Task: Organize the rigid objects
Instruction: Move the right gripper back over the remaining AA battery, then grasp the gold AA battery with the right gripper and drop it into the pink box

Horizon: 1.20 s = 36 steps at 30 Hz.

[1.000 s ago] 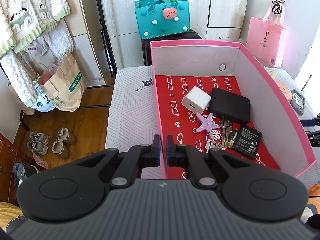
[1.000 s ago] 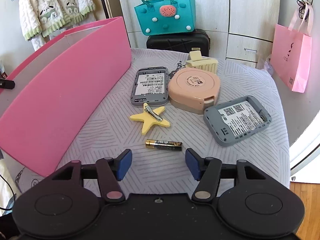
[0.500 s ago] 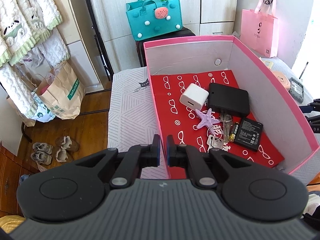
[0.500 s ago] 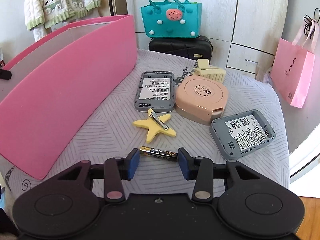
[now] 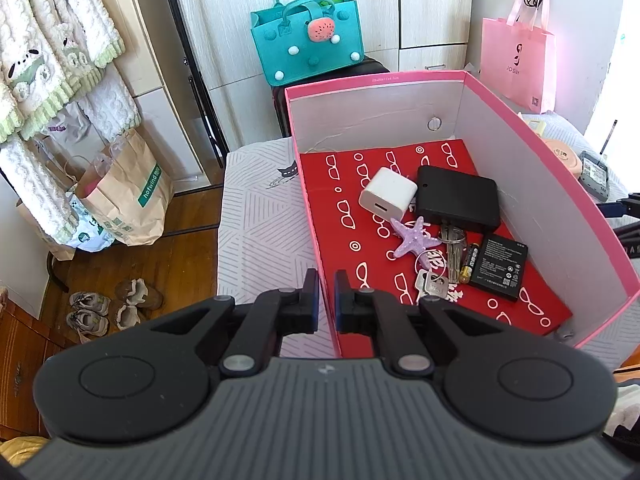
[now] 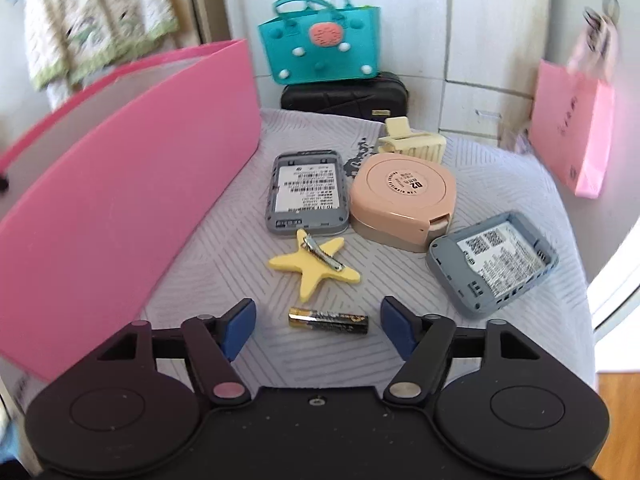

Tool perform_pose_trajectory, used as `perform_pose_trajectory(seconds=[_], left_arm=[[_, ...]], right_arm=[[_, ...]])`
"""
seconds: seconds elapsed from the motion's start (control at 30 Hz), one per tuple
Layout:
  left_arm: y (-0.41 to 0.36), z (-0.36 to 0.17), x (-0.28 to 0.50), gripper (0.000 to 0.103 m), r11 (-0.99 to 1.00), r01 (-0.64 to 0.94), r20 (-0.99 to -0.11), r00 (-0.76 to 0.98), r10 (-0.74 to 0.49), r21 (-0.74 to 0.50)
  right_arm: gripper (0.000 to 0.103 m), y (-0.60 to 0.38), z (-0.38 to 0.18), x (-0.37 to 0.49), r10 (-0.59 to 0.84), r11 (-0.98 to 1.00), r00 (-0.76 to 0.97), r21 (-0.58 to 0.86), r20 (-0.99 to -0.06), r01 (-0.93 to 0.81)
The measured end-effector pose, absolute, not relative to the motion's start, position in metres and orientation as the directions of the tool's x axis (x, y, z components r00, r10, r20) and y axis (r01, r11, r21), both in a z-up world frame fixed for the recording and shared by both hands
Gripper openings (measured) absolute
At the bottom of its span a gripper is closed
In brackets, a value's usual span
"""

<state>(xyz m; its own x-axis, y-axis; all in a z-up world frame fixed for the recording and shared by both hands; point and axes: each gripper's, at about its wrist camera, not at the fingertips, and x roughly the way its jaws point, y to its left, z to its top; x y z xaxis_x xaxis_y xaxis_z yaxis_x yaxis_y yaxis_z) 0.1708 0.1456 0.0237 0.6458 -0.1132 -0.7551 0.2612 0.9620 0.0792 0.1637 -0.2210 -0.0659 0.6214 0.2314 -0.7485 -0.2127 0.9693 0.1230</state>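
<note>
Left gripper [image 5: 327, 296] fingers pinch the box [image 5: 560, 216] wall, apparently. Right gripper [image 6: 318, 326] fingers, just opened wide, straddle the battery [image 6: 328, 321] lying untouched on the bed [image 6: 224, 264].

Pale wardrobe doors [image 5: 432, 20] lined the back wall. A teal bag [image 5: 308, 40] sat on a black case [image 6: 344, 96], and a pink bag [image 5: 518, 64] hung at the right. Fleecy towels [image 5: 52, 60] draped at the left above a paper bag [image 5: 128, 196] and shoes [image 5: 108, 308] on the wood floor [image 5: 132, 264]. Daylight came from the right.
</note>
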Motion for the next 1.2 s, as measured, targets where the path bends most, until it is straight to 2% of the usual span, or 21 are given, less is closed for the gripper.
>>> perform_pose_trajectory(seconds=[0.2, 0.4, 0.47, 0.5, 0.57, 0.7, 0.8, 0.97, 1.1, 1.2], left_arm=[[0.147, 0.025, 0.169, 0.006, 0.964, 0.258, -0.753, 0.647, -0.121, 0.067], [0.149, 0.025, 0.17, 0.006, 0.964, 0.259, -0.753, 0.646, -0.124, 0.064], [0.148, 0.025, 0.17, 0.006, 0.964, 0.259, -0.753, 0.646, -0.123, 0.064], [0.149, 0.025, 0.17, 0.006, 0.964, 0.258, -0.753, 0.646, -0.123, 0.065], [0.148, 0.024, 0.17, 0.006, 0.964, 0.258, -0.752, 0.648, -0.121, 0.067], [0.148, 0.024, 0.17, 0.006, 0.965, 0.256, -0.753, 0.646, -0.124, 0.061], [0.147, 0.025, 0.17, 0.006, 0.965, 0.257, -0.754, 0.646, -0.123, 0.062], [0.146, 0.024, 0.169, 0.006, 0.962, 0.265, -0.75, 0.65, -0.123, 0.072], [0.149, 0.025, 0.17, 0.006, 0.963, 0.265, -0.751, 0.647, -0.134, 0.057], [0.15, 0.025, 0.17, 0.006, 0.963, 0.265, -0.751, 0.647, -0.133, 0.057]], right_arm=[[0.081, -0.209, -0.071, 0.159, 0.184, 0.972, 0.647, 0.039, -0.74, -0.231], [0.079, -0.213, -0.071, 0.154, 0.135, 0.985, 0.668, 0.029, -0.732, -0.168], [0.063, -0.213, -0.068, 0.15, 0.164, 0.98, 0.67, 0.039, -0.724, -0.197], [0.048, -0.213, -0.065, 0.149, 0.184, 0.975, 0.665, 0.047, -0.724, -0.219], [0.048, -0.216, -0.062, 0.147, 0.231, 0.966, 0.655, 0.09, -0.719, -0.242], [0.048, -0.215, -0.053, 0.142, 0.221, 0.966, 0.668, 0.066, -0.71, -0.249], [0.048, -0.217, -0.036, 0.137, 0.262, 0.959, 0.678, 0.106, -0.687, -0.263], [0.048, -0.207, 0.006, 0.131, 0.434, 0.897, 0.665, 0.223, -0.607, -0.382], [0.048, -0.179, 0.04, 0.117, 0.546, 0.825, 0.643, 0.209, -0.538, -0.526], [0.048, -0.153, 0.052, 0.115, 0.634, 0.745, 0.557, 0.23, -0.536, -0.626]])
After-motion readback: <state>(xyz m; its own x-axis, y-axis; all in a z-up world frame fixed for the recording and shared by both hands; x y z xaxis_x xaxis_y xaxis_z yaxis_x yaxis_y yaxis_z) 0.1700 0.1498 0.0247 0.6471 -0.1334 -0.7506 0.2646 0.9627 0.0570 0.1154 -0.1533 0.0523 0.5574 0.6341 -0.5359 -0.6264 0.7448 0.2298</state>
